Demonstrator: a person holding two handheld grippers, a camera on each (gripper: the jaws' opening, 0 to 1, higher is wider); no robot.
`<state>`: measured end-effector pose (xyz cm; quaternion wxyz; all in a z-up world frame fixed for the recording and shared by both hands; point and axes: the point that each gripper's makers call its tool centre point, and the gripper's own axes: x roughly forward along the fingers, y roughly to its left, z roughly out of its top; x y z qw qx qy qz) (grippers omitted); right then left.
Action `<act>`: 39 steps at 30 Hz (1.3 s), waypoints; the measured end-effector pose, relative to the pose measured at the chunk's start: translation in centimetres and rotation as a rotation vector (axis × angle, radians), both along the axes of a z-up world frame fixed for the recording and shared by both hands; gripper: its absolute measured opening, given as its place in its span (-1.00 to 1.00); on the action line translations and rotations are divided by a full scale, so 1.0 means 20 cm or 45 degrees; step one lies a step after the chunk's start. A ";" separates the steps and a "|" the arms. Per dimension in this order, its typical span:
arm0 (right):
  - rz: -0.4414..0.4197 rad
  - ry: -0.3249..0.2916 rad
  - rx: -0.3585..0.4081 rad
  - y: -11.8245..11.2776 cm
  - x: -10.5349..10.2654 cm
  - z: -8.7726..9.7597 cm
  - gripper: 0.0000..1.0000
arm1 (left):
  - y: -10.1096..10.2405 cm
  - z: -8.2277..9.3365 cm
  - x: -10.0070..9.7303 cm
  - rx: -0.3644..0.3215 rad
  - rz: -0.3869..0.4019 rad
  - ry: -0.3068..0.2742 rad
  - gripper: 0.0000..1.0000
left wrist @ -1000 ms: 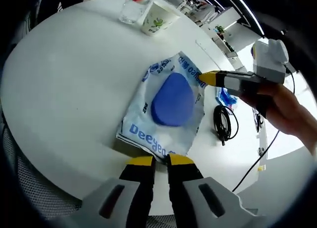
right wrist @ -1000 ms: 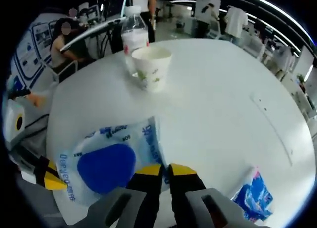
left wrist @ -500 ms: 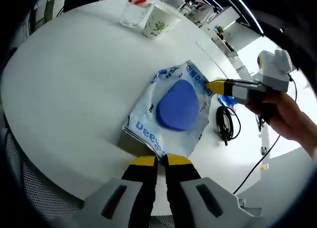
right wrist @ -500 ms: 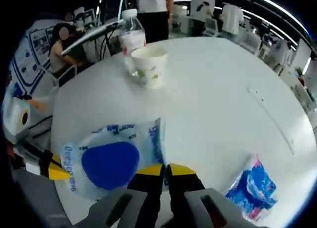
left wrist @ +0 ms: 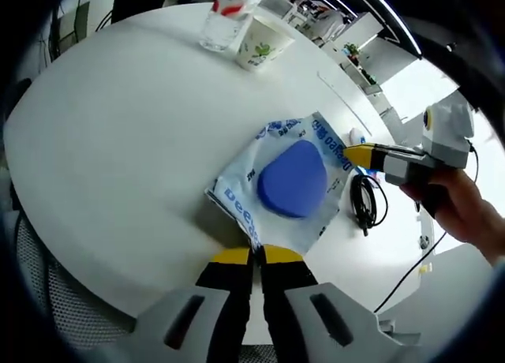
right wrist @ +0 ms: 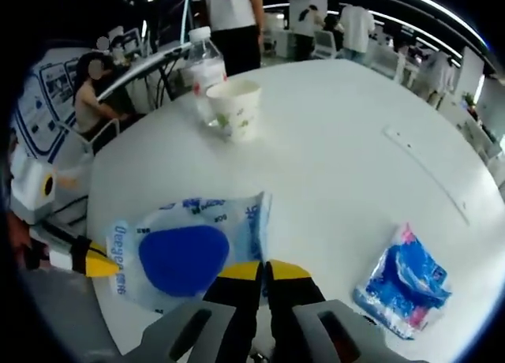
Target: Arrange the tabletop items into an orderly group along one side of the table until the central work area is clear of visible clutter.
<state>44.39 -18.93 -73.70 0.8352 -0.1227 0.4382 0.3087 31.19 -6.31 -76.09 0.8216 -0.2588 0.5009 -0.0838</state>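
Both tongs are pinched on opposite edges of the clear packet with the blue pad [left wrist: 290, 181]: the left gripper [left wrist: 251, 256] on its near edge, the right gripper [right wrist: 252, 266] on the other. A black cable [left wrist: 365, 203] and a blue packet [right wrist: 404, 280] lie just beyond. Farther off, a paper cup [right wrist: 235, 109] and water bottle [right wrist: 202, 67] stand together near the round white table's [left wrist: 118, 126] far edge.

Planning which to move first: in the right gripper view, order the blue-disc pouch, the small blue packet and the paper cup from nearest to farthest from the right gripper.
1. Blue-disc pouch, at the right gripper, left.
2. Small blue packet, right.
3. Paper cup, far side, beside the bottle.
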 end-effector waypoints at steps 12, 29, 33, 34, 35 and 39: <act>-0.088 0.014 0.051 -0.02 -0.09 0.00 -1.00 | 0.08 0.00 0.05 0.022 0.059 -0.013 -1.00; -0.191 0.042 0.120 -0.04 -0.24 -0.01 -1.00 | 0.16 0.01 0.10 0.093 0.009 -0.062 -1.00; -0.218 0.055 0.133 -0.04 -0.27 -0.01 -1.00 | 0.18 0.01 0.13 0.116 -0.021 -0.077 -1.00; -0.222 0.056 0.137 -0.04 -0.28 -0.01 -1.00 | 0.18 0.01 0.13 0.124 -0.029 -0.081 -1.00; -0.222 0.056 0.140 -0.03 -0.30 -0.01 -1.00 | 0.19 0.01 0.14 0.130 -0.036 -0.086 -1.00; -0.227 0.066 0.155 -0.02 -0.34 -0.02 -1.00 | 0.22 0.01 0.18 0.148 -0.045 -0.101 -1.00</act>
